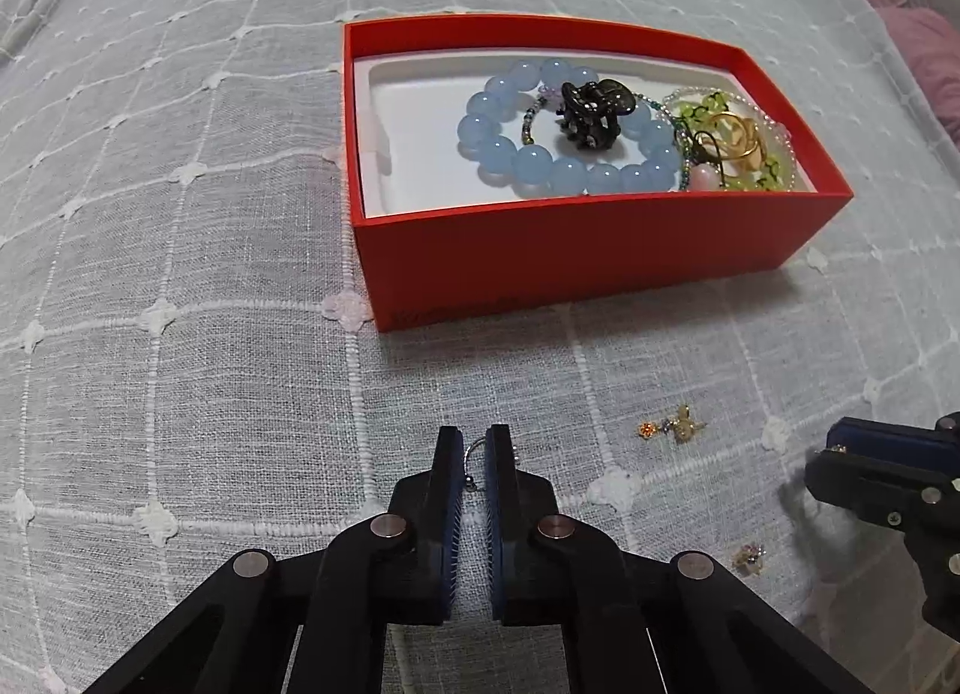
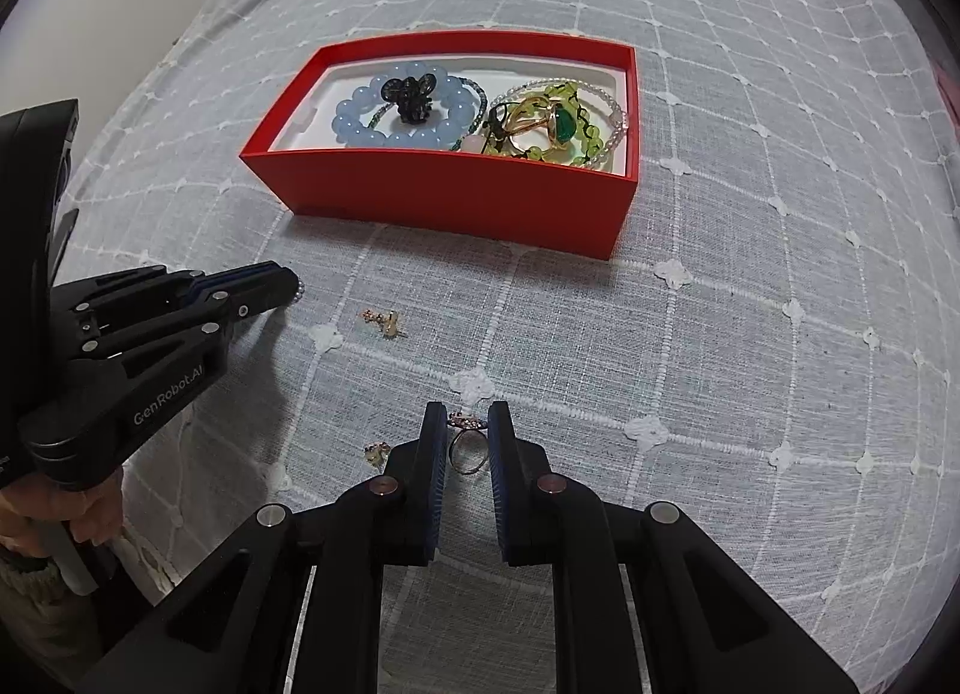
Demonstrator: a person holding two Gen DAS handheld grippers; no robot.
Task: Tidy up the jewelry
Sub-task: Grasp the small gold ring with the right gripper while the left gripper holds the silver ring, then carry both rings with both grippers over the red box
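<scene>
My left gripper (image 1: 474, 431) points down at the cloth in front of the red box (image 1: 600, 250), shut on a thin silver hook earring (image 1: 471, 484). From the right wrist view that same gripper (image 2: 294, 281) shows small pearls (image 2: 300, 290) poking out at its tip. My right gripper (image 2: 467, 409) is shut on a gold ring (image 2: 467, 424) with a small stone top, held between its blue pads. The box holds a blue bead bracelet (image 1: 480, 120), a dark hair claw (image 1: 591, 114), green beads and a gold ring with a green stone (image 2: 561, 126).
A gold earring (image 1: 678, 427) lies on the grey checked cloth between the two grippers, and a smaller one (image 1: 749, 559) lies nearer the right gripper (image 1: 834, 451). The red box (image 2: 444, 196) stands farther back. A hand (image 2: 90, 520) grips the left gripper's handle.
</scene>
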